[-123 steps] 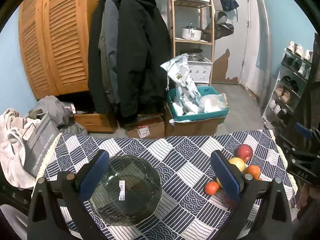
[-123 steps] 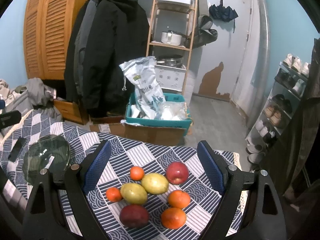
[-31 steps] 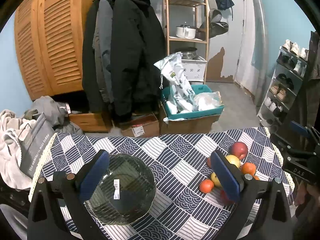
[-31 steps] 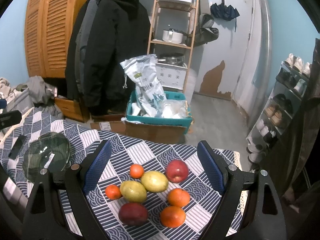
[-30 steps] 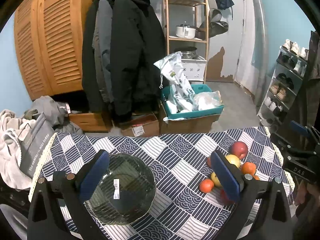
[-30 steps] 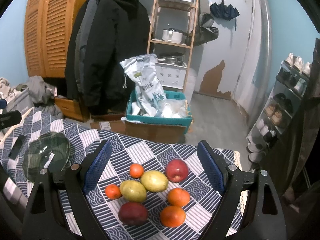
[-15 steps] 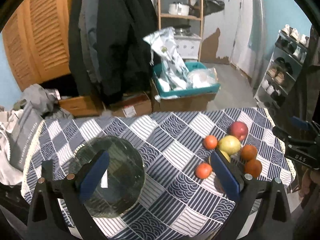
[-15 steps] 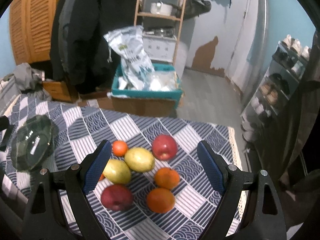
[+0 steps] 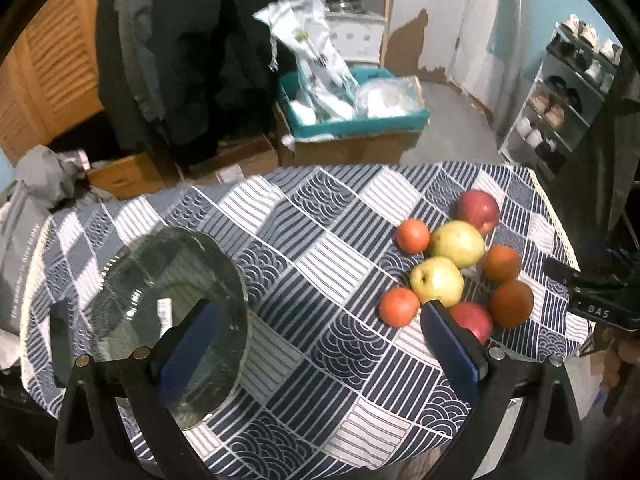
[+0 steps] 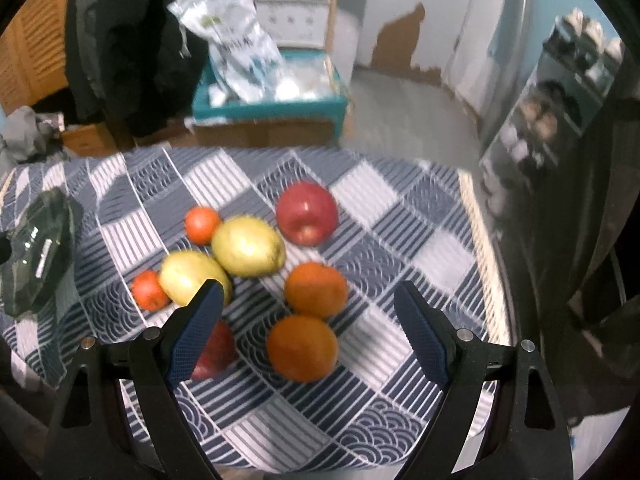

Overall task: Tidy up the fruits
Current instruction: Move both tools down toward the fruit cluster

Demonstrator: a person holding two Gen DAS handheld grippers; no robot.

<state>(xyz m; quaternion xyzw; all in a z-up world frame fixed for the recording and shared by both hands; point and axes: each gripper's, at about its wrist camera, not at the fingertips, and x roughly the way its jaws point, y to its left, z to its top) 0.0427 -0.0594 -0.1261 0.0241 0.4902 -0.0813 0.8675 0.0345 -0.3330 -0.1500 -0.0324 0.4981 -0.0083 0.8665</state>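
Note:
Several fruits lie grouped on the patterned tablecloth (image 9: 320, 256): a red apple (image 10: 307, 219), two yellow pears (image 10: 248, 247), two large oranges (image 10: 302, 348), two small tangerines (image 10: 202, 224) and a second red apple (image 10: 214, 350) partly behind my right gripper's left finger. A clear glass bowl (image 9: 172, 300) stands at the table's left; it also shows in the right wrist view (image 10: 36, 252). My left gripper (image 9: 320, 344) is open and empty above the table between bowl and fruits. My right gripper (image 10: 308, 320) is open and empty, above the nearest orange.
The table's right edge with a lace trim (image 10: 484, 248) runs close to the fruits. A shoe rack (image 9: 572, 92) stands right. A teal box with bags (image 9: 348, 108), hanging coats (image 9: 192, 48) and a wooden wardrobe (image 9: 44, 68) are beyond the table.
Both grippers have tilted down and moved closer to the table. The fruits now sit larger and lower in both views. Nothing was grasped or moved on the table.

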